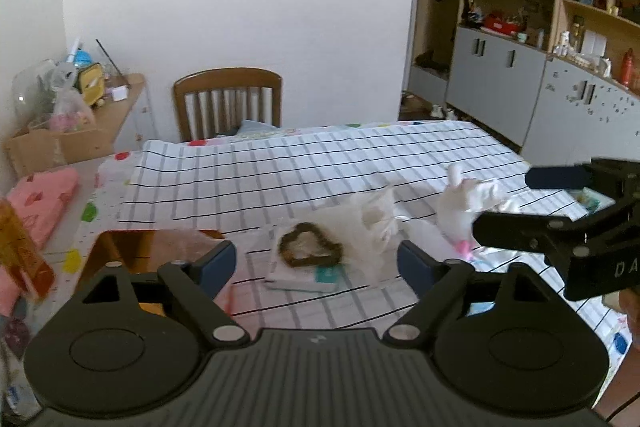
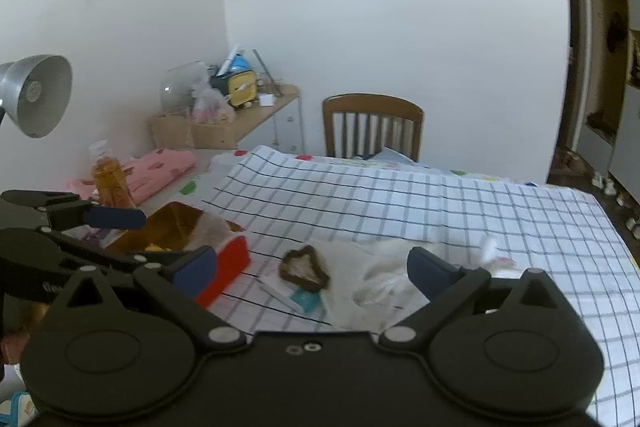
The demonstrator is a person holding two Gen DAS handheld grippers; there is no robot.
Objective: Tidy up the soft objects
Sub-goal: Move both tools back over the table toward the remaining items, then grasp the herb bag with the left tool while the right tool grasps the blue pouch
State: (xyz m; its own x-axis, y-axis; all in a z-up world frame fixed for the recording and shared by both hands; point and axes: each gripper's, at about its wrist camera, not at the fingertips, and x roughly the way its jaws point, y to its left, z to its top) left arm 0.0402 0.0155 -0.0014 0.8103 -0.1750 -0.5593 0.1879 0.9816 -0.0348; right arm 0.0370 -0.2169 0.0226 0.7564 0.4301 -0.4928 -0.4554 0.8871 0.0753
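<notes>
Your left claw is wide open, holding nothing; the brown heart-shaped soft ring lies on the counter between and just ahead of its fingertips, atop a flat white packet. White mesh pouch sits just right of it, white plush further right. Your right claw is also wide open and empty, ring ahead-left. Only legible writing: "DA" on the right claw body.
</notes>
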